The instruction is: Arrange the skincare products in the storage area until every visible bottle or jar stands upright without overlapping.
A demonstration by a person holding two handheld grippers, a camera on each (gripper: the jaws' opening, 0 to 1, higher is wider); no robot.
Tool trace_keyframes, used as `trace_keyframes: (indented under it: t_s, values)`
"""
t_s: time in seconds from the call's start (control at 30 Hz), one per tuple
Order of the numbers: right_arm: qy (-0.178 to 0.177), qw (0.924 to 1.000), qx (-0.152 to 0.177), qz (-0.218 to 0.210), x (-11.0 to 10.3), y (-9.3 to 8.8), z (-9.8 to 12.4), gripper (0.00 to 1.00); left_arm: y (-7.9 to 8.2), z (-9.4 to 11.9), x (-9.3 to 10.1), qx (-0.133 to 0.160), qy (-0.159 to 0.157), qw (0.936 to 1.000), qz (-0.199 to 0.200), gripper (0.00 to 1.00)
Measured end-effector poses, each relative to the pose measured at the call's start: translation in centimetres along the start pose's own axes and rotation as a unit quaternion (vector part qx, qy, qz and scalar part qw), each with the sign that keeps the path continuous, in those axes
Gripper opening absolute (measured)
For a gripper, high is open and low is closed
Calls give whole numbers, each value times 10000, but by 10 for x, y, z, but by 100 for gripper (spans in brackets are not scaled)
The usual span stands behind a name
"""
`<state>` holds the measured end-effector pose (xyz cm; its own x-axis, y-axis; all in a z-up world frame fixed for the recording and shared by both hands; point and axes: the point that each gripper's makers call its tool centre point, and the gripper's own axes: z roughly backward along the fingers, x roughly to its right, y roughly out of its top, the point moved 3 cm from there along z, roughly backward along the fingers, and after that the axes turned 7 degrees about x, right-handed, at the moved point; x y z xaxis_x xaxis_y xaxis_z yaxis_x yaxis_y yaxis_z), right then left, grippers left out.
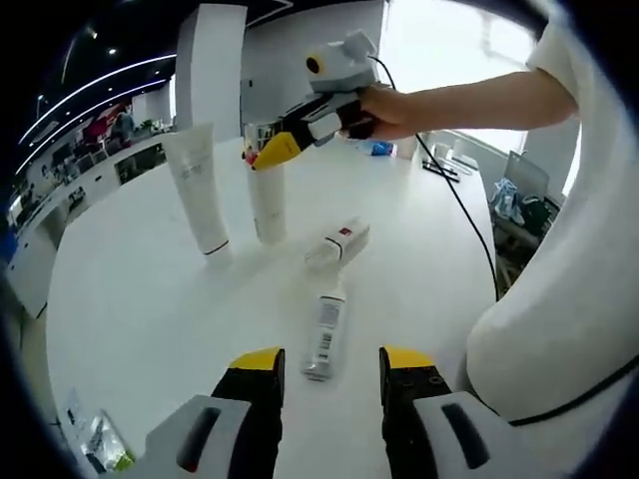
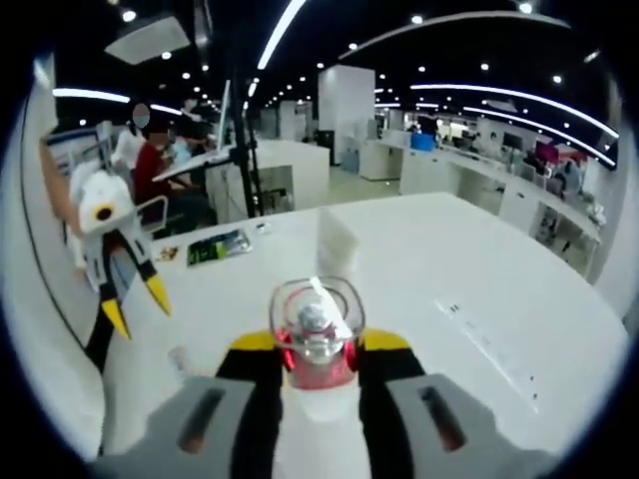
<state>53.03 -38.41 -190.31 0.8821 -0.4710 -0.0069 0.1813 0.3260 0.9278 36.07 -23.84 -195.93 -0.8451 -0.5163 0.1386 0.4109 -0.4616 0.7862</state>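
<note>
A tall white tube (image 1: 205, 190) stands upright on the white table (image 1: 150, 299). Beside it stands a white bottle (image 1: 268, 205) with a clear cap and red collar (image 2: 318, 334); my right gripper (image 1: 275, 150) is shut on its top. In the right gripper view the tube (image 2: 337, 244) rises just behind that cap. Two more products lie flat: a white one with a red label (image 1: 339, 242) and a slim bottle (image 1: 324, 334). My left gripper (image 1: 331, 374) hangs open just short of the slim bottle, holding nothing. It also appears at the left in the right gripper view (image 2: 137, 306).
A green packet (image 1: 95, 439) (image 2: 220, 247) lies near the table edge. A black cable (image 1: 454, 190) runs across the far right of the table. The person's white-clad body (image 1: 569, 299) is close on the right. Desks and people sit beyond the table.
</note>
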Motion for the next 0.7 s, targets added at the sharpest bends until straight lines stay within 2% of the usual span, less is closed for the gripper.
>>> trace_keyframes:
  t_s: [0.37, 0.7]
  values:
    - [127, 9999, -15, -60, 10, -7, -8, 26, 3, -6, -9, -16, 49, 9999, 122, 38]
    - [211, 9997, 73, -15, 19, -6, -17, 26, 4, -5, -17, -50, 85, 9998, 147, 38]
